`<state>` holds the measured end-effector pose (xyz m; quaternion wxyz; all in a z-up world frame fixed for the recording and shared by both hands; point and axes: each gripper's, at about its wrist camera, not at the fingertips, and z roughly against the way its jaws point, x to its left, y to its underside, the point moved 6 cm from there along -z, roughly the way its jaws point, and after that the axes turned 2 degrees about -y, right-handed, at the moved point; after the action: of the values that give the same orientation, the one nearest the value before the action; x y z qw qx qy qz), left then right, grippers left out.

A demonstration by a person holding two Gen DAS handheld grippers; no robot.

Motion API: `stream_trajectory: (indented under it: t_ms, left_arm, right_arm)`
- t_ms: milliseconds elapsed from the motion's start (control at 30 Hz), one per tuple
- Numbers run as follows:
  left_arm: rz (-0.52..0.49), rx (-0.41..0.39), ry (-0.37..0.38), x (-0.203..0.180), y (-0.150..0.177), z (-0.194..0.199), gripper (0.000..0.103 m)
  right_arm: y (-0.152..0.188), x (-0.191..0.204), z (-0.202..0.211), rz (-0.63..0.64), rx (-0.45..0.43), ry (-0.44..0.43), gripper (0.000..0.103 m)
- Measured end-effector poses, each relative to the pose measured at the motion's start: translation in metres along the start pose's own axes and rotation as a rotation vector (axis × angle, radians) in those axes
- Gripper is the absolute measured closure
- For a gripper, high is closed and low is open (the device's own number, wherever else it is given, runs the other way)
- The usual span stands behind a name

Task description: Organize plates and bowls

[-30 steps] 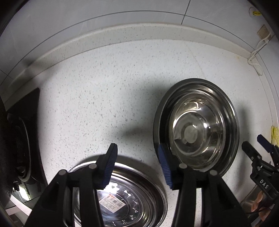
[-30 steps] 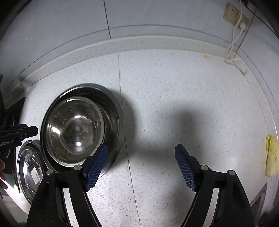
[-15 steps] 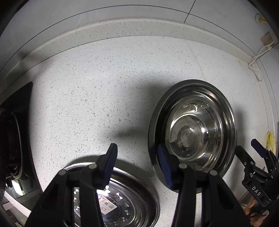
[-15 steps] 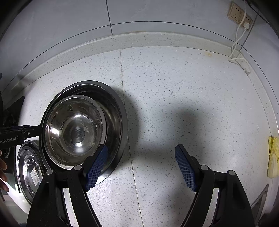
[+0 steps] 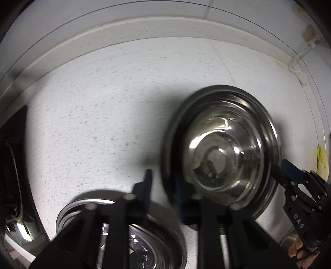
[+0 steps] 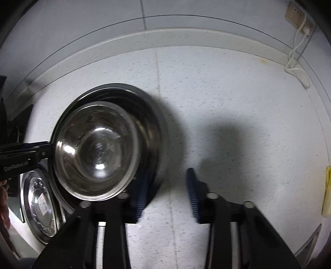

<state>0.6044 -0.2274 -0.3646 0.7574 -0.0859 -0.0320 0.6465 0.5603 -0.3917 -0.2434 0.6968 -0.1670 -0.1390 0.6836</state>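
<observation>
Fingers of the left gripper (image 5: 162,191) stand apart with a narrow gap, blurred, straddling the near-left rim of a wide steel plate (image 5: 171,132); whether the pads touch that rim cannot be told. Below them lies a second steel dish (image 5: 144,252) with a sticker inside. Fingers of the right gripper (image 6: 167,192) are spread, the left pad at the plate's (image 6: 153,115) right edge and the right pad over bare counter (image 6: 238,103), nothing between them. Nested in the plate sits a smaller shiny bowl (image 6: 95,151), shifted toward its left side. Both rest on the speckled white counter (image 5: 93,113). Farther back, a low ledge meets the tiled wall, where a white cord (image 6: 295,62) hangs from an outlet (image 6: 298,18).
</observation>
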Motion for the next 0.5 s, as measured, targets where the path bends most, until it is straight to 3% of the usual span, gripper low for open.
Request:
stream_trajectory:
  t_ms: [33, 500]
  left_arm:
    - [-0.009, -0.002, -0.018, -0.003, 0.000, -0.001, 0.090]
    - [-0.010, 0.004, -0.033, -0.001, 0.009, 0.004, 0.090]
  right_arm:
    - [0.000, 0.005, 0.000, 0.010, 0.001, -0.001, 0.089]
    - [0.011, 0.016, 0.007, 0.013, 0.015, -0.017, 0.089]
